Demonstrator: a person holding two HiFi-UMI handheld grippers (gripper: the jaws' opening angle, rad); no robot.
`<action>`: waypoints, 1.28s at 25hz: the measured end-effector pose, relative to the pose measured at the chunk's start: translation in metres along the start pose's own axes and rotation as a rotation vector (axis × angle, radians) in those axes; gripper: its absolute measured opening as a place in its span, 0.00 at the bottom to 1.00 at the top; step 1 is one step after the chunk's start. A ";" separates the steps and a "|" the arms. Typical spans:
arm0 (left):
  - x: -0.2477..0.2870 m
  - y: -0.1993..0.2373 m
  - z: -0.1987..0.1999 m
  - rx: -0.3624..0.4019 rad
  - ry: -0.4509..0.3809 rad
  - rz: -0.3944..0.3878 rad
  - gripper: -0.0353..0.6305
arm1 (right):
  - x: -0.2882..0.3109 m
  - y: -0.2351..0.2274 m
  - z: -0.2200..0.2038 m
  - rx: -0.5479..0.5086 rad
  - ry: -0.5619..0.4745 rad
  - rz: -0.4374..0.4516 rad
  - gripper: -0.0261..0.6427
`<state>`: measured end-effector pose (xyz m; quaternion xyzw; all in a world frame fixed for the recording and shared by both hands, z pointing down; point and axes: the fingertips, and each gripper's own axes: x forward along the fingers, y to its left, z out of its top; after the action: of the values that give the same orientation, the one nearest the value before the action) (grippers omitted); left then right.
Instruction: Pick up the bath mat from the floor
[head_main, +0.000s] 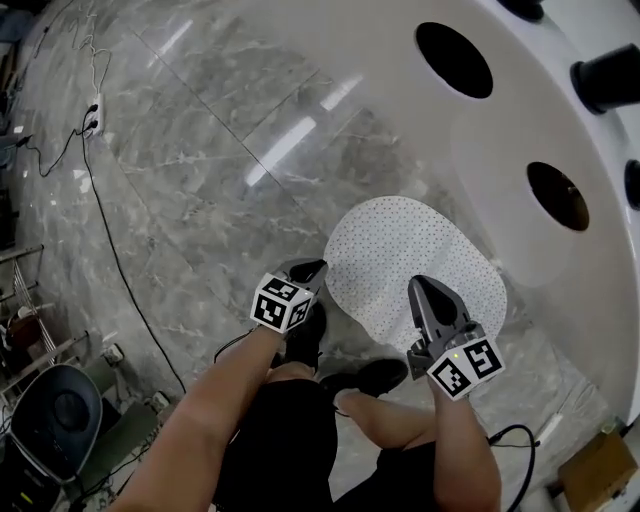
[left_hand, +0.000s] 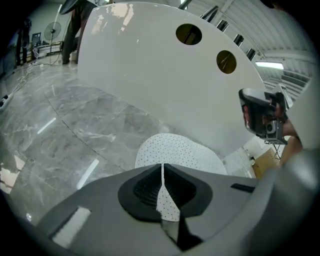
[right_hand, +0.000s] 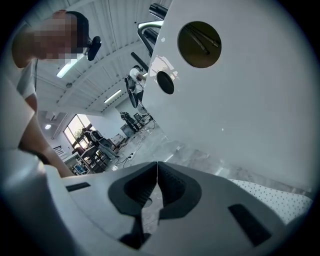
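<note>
My left gripper (head_main: 311, 269) is closed and empty by the left rim of the white perforated bath mat (head_main: 395, 250), which lies flat on the marble floor (head_main: 200, 180). The mat looks thin, light and floppy, so I'd pinch its rim with both grippers and expect sag. My right gripper (head_main: 419, 285) is also closed on nothing.

Bright, even light falls from strip lamps (right_hand: 70, 67) overhead, which glare in white streaks on the glossy floor (head_main: 285, 145). Shadows are soft. Both gripper views bulge and blacken at the corners.
</note>
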<state>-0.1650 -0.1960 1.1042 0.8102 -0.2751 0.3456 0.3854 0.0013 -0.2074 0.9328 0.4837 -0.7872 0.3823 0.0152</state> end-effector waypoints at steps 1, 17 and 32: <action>0.006 0.006 -0.004 -0.006 0.002 0.004 0.07 | 0.002 0.000 0.000 0.000 -0.001 0.009 0.05; 0.094 0.059 -0.030 0.014 0.094 0.048 0.27 | 0.002 -0.031 0.006 -0.026 -0.008 0.020 0.05; 0.135 0.070 -0.040 0.055 0.228 0.105 0.30 | -0.011 -0.057 0.014 0.013 -0.052 -0.001 0.05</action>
<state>-0.1468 -0.2263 1.2575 0.7603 -0.2619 0.4625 0.3733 0.0562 -0.2212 0.9521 0.4942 -0.7845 0.3745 -0.0083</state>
